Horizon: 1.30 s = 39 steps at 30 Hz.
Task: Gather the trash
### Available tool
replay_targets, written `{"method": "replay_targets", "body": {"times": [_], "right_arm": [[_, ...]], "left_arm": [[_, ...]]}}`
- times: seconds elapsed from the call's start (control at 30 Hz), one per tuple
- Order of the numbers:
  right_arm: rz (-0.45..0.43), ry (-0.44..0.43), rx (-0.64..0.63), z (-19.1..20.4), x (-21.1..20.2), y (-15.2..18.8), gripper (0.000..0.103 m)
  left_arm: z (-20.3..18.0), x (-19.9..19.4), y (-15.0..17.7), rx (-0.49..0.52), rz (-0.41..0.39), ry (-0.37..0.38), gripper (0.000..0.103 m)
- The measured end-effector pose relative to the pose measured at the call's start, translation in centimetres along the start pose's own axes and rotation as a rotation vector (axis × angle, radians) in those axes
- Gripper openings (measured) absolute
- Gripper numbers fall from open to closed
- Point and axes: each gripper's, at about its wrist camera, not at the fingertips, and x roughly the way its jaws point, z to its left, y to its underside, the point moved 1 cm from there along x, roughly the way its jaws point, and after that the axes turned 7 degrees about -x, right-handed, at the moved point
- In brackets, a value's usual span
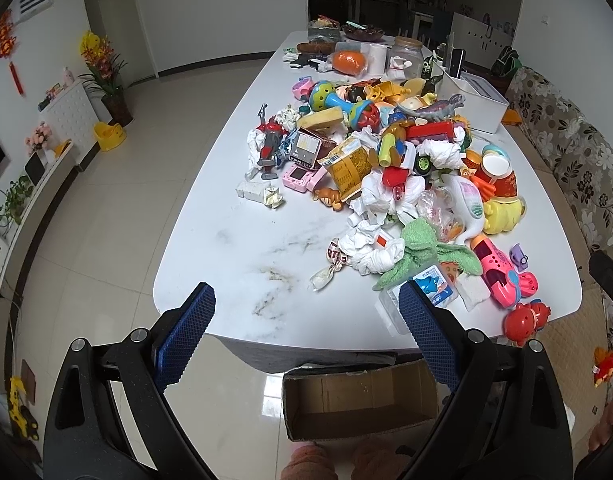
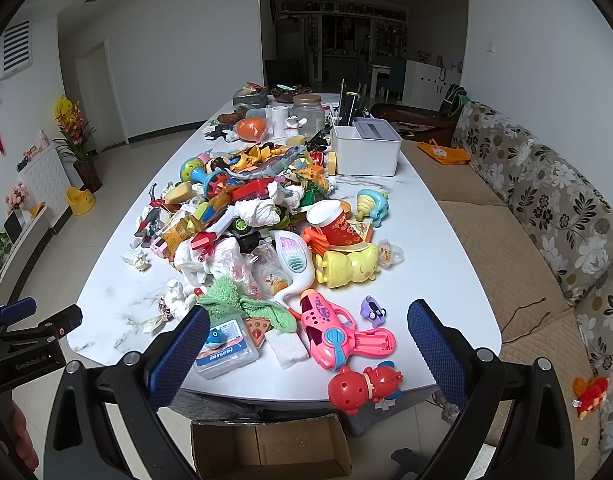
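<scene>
Both grippers are hanging off the near end of the desk (image 1: 234,240), fingers spread wide and holding nothing: left gripper (image 1: 306,304), right gripper (image 2: 308,320). Crumpled white tissue wads (image 1: 370,252) and wrappers are sitting mixed in with the toy pile (image 2: 266,200), and an open cardboard box (image 1: 358,400) is lying on the floor right below the desk edge.

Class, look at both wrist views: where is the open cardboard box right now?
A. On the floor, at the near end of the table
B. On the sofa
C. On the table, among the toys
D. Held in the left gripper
A. The cardboard box sits open on the tiled floor below the table's near edge, and both grippers are open and hold nothing.
</scene>
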Motion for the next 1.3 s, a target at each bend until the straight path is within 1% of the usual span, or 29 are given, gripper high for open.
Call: {"method": "replay_targets", "body": {"times": [0.9, 1.0, 1.1, 1.13, 1.17, 1.2, 1.27, 1.3], "right_arm": [[0.005, 0.0, -0.002, 0.1, -0.1, 0.1, 0.098], [0.007, 0.004, 0.0, -0.1, -0.1, 0.2, 0.098], [0.024, 0.018, -0.002, -0.5, 0.2, 0.7, 0.098], [0.033, 0.022, 0.0, -0.7, 0.4, 1.0, 0.098], [0.046, 0.031, 0.003, -1.0, 0.6, 1.5, 0.098], [0.056, 0.038, 0.006, -1.4, 0.8, 1.9, 0.098], [0.084, 0.056, 0.019, -2.3, 1.1, 2.9, 0.098], [0.097, 0.063, 0.028, -2.8, 1.2, 3.4, 0.098]], "left_arm": [[0.0, 0.2, 0.0, 0.007, 0.018, 0.003, 0.091], [-0.3, 0.5, 0.2, 0.017, 0.021, 0.012, 0.091], [-0.8, 1.7, 1.0, 0.06, 0.027, 0.067, 0.091], [-1.1, 2.7, 1.7, 0.091, 0.033, 0.111, 0.091], [-1.3, 3.2, 2.2, 0.109, 0.036, 0.132, 0.091], [-1.5, 4.1, 3.1, 0.145, 0.035, 0.177, 0.091], [-2.1, 5.7, 4.5, 0.216, 0.035, 0.215, 0.091], [-2.3, 6.2, 4.9, 0.243, 0.035, 0.221, 0.091]]}}
